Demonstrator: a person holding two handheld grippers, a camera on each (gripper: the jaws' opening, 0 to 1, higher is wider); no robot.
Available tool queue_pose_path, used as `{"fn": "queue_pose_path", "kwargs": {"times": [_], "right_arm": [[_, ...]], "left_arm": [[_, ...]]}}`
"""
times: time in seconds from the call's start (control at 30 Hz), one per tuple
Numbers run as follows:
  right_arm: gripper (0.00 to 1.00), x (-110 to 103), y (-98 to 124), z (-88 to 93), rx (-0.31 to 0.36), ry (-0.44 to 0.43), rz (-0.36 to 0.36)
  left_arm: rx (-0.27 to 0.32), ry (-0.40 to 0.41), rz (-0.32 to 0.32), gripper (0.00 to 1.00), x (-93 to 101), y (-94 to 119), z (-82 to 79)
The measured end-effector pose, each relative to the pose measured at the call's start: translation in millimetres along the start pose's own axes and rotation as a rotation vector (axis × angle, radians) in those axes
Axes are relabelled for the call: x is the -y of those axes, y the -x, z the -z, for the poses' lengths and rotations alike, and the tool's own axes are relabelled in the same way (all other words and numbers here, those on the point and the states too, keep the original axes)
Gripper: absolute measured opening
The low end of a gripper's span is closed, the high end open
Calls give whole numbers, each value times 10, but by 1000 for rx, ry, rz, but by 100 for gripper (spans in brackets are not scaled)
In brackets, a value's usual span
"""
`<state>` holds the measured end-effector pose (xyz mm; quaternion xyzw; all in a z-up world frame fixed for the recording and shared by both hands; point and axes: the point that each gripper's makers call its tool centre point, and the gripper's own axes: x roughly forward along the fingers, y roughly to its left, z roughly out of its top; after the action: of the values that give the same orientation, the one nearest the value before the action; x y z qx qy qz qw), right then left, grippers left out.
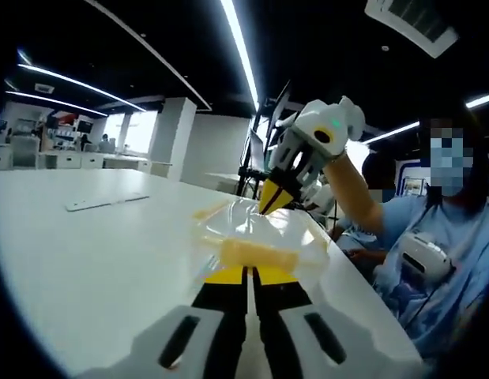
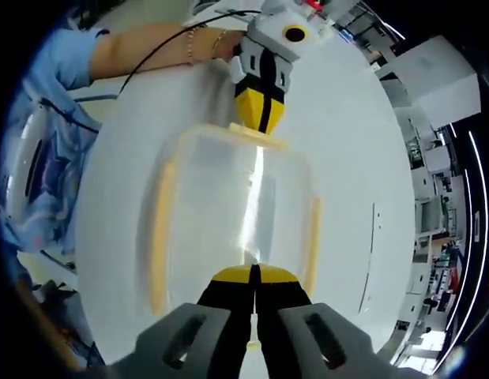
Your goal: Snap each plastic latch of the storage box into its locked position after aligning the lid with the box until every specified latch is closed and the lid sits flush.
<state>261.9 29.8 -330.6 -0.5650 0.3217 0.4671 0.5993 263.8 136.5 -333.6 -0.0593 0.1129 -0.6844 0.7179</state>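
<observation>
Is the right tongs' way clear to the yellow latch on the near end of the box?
Probably yes: the right tongs sit shut right over the near latch of the box, with nothing between them.

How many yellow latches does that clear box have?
4 show in the right gripper view: one at the far end by the left gripper, one on each long side, and one at the near end under the right gripper.

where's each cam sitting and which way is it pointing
Left gripper view: low over the white table, looking along the left gripper at the storage box; the person's arm shows beyond.
Right gripper view: above, looking down along the right gripper onto the lid.
Both share the box, each with the other gripper at its far edge.
</observation>
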Motion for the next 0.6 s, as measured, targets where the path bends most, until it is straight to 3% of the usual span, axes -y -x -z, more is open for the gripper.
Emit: {"fn": "queue_pose_path", "kwargs": {"times": [0.4, 0.6], "right_arm": [[0, 6, 1, 6, 9, -16, -5], [0, 2, -6, -3, -17, -7, -3]], "left_arm": [[4, 50, 7, 4, 9, -36, 30], [-7, 52, 0, 3, 8, -45, 35]]}}
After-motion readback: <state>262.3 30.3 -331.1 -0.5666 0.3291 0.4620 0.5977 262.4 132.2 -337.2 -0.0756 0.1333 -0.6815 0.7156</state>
